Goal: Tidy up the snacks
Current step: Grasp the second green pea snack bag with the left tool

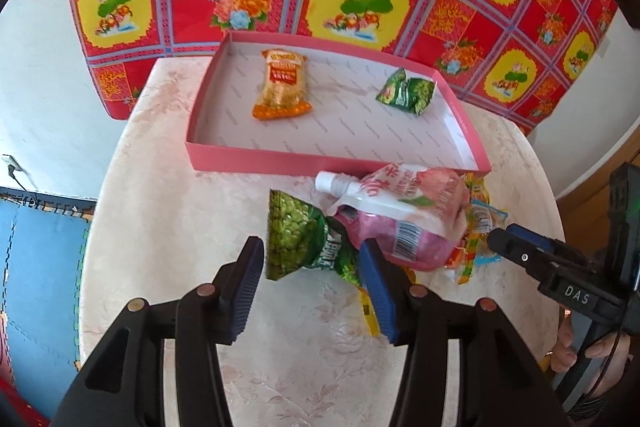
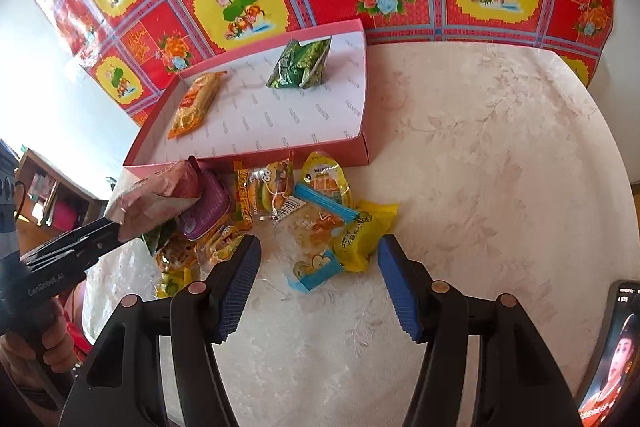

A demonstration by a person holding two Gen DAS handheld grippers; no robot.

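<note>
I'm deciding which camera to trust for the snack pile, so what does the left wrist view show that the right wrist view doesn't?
Only the left wrist view shows the pink spouted drink pouch from above, barcode up, and the green pea packet between the open left gripper.

Only the right wrist view shows the purple tin, the yellow packet, the burger gummy packet and a phone.

Both show the pink box holding an orange snack packet and a small green packet.
</note>
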